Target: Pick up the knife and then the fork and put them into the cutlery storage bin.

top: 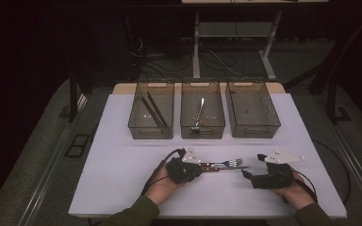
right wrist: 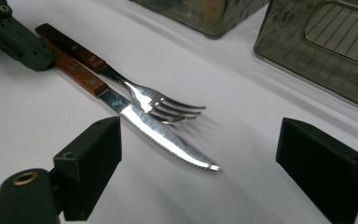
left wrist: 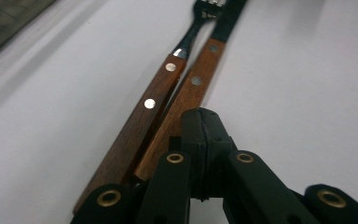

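High view, knife (top: 226, 168) crosswise, tip right

brown wood handles, silver blade: knife (right wrist: 158, 128), fork (right wrist: 161, 102); white table (top: 122, 169).

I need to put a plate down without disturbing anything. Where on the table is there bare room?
The white table is bare at its left, between the left tool and the left edge, and along the strip between the three bins and the cutlery. The right bin looks empty. It is crowded mid-front, where the fork and knife lie between the left and right tool.
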Action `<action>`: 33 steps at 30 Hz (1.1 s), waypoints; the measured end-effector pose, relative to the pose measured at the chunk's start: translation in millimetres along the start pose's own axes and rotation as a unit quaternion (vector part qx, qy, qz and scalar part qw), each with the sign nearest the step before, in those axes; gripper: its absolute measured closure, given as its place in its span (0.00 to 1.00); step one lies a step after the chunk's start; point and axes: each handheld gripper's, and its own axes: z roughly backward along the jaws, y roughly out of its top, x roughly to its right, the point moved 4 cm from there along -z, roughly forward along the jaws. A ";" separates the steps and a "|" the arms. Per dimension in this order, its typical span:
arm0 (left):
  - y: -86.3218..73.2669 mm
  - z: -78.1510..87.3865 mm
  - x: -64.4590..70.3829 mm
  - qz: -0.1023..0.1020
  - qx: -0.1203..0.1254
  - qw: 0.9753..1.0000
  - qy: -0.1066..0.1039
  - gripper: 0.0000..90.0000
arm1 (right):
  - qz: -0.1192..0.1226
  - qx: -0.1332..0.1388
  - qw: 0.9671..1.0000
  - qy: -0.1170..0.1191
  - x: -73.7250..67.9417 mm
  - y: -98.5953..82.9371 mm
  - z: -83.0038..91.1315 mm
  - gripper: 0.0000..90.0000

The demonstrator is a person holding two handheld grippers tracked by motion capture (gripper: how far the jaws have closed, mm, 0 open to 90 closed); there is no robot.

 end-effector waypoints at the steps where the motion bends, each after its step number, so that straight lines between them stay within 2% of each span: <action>1: 0.8 -0.8 -1.5 0.002 0.002 1.000 0.003 0.99 | -0.001 -0.001 1.000 0.000 0.1 0.0 0.1 0.15; 15: 6.7 -5.1 -22.7 0.021 0.014 0.999 0.035 0.99 | 0.001 -0.001 1.000 -0.001 0.4 -0.2 -0.3 0.15; 23: 7.2 -4.5 -27.5 0.028 0.020 0.999 0.030 0.99 | 0.000 -0.002 1.000 0.000 0.2 -0.2 -0.1 0.15; 27: 7.4 8.3 -26.5 0.043 0.053 0.997 0.023 0.91 | -0.001 0.000 1.000 0.000 0.6 -0.1 0.6 0.15; 28: 6.3 12.2 -27.0 0.040 0.056 0.997 0.023 0.88 | -0.001 -0.001 1.000 0.000 0.9 -0.2 0.8 0.15; 30: 1.6 22.7 -27.0 0.045 0.069 0.996 0.016 0.82 | -0.002 0.000 1.000 0.000 1.4 -0.2 0.9 0.15; 33: -9.6 36.2 -27.5 0.045 0.077 0.996 0.009 0.72 | -0.001 0.001 1.000 0.001 1.9 -0.4 1.0 0.15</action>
